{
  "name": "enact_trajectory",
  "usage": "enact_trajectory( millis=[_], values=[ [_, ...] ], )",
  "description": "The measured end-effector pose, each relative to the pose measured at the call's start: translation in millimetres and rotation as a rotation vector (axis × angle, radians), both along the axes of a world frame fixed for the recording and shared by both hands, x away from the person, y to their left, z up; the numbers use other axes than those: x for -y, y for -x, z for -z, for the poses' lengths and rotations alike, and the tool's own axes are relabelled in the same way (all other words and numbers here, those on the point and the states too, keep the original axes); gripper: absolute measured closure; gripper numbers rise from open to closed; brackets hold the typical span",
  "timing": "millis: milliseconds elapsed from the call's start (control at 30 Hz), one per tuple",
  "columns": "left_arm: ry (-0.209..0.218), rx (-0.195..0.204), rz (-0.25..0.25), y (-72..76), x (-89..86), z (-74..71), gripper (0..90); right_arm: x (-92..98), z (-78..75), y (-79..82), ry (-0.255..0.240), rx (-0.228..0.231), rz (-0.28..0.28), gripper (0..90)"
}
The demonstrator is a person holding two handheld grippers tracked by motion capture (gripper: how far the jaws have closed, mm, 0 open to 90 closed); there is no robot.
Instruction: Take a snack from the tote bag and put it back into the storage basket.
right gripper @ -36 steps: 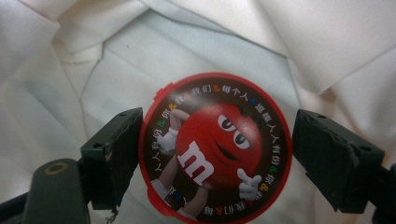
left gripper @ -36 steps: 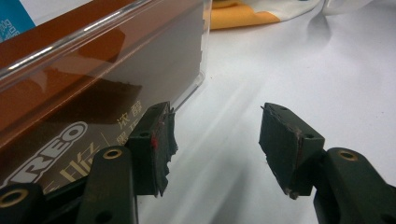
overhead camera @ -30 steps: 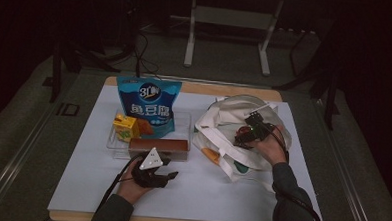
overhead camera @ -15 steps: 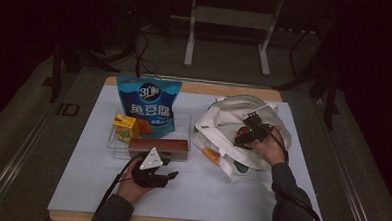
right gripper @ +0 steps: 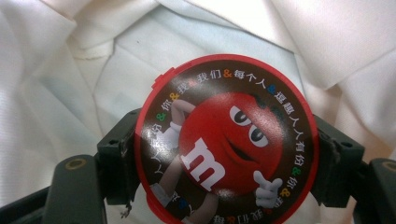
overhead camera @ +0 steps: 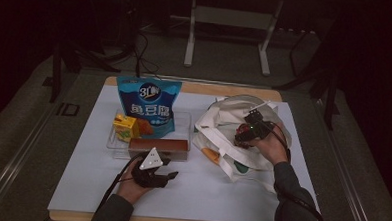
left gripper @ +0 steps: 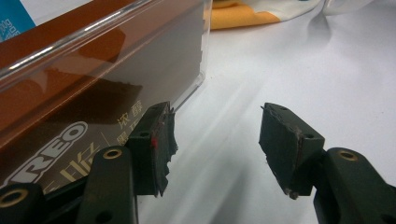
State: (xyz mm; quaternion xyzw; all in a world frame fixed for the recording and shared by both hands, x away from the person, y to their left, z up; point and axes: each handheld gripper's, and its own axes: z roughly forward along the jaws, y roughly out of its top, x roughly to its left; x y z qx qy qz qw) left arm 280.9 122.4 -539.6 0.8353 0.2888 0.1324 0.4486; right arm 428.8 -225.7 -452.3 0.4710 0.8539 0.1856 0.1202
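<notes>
The right gripper [right gripper: 224, 154] has its 2 jaws clamped on either side of a round red candy tub [right gripper: 227, 140], lid facing the camera, and holds it over the white cloth bag [overhead camera: 233, 122] at the table's right. That suits lowering the tub into the bag's mouth. The jaws have just eased slightly while the tub sits between them. The left gripper [left gripper: 215, 140] rests on the white table cover [overhead camera: 81, 175], jaws apart and empty, just beside the brown box [left gripper: 70, 93] in the clear tray [overhead camera: 183, 121], probably waiting its turn.
</notes>
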Motion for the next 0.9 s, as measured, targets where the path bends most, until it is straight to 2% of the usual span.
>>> enact_trajectory(
  millis=[900],
  values=[
    [-0.001,0.0,0.001,-0.1,-0.1,0.0,43.9,-11.6,-30.6,4.2,-0.003,0.025,-0.014,25.7]
  ],
)
